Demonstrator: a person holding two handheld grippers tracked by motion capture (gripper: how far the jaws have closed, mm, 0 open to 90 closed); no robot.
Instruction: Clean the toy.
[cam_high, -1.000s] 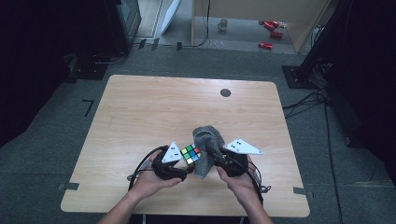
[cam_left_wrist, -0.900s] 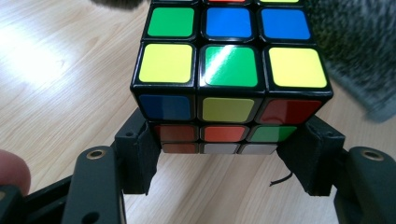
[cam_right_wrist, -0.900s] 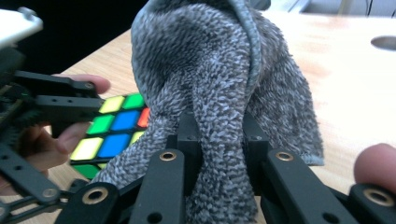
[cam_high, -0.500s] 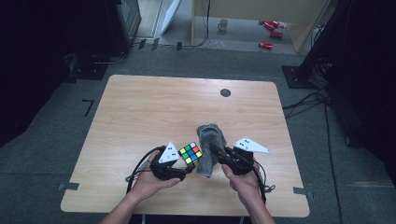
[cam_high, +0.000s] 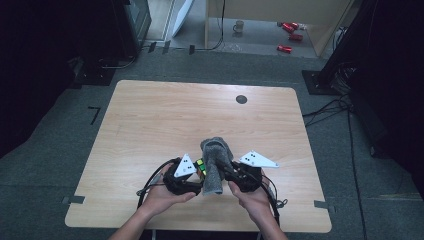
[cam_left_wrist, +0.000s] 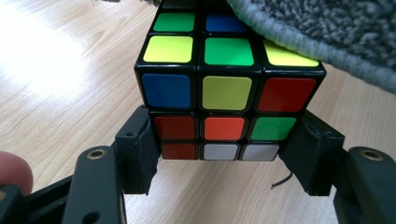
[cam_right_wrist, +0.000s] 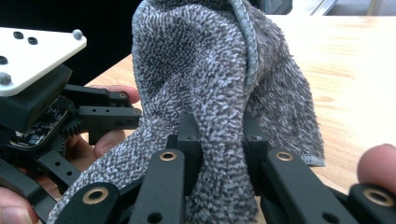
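High view: the puzzle cube is the landmark, near the front edge of the wooden table. The left gripper is just beside it on its left and holds it. The grey cloth hangs over the cube's right side, and the right gripper is just to the right of the cube, pinching this cloth. A dark round mark lies far behind the cube.

Left gripper view: the cube sits between the two black jaws, which stand fairly wide and press on its lowest layer from both sides. The cloth covers the cube's upper right corner. The cube seems lifted a little above the table, though I cannot tell this for sure.

Right gripper view: the jaws are almost closed and squeeze a fold of the cloth between them. The left gripper shows to the left of the cloth, with fingers of the person under it.

I judge the cube to be light, stiff and smooth, so it may slip or twist; holding it on two opposite flat faces, as now, looks safest. The cloth is soft and limp; it will drape and follow the cube, and a bunched fold gives the best grip.
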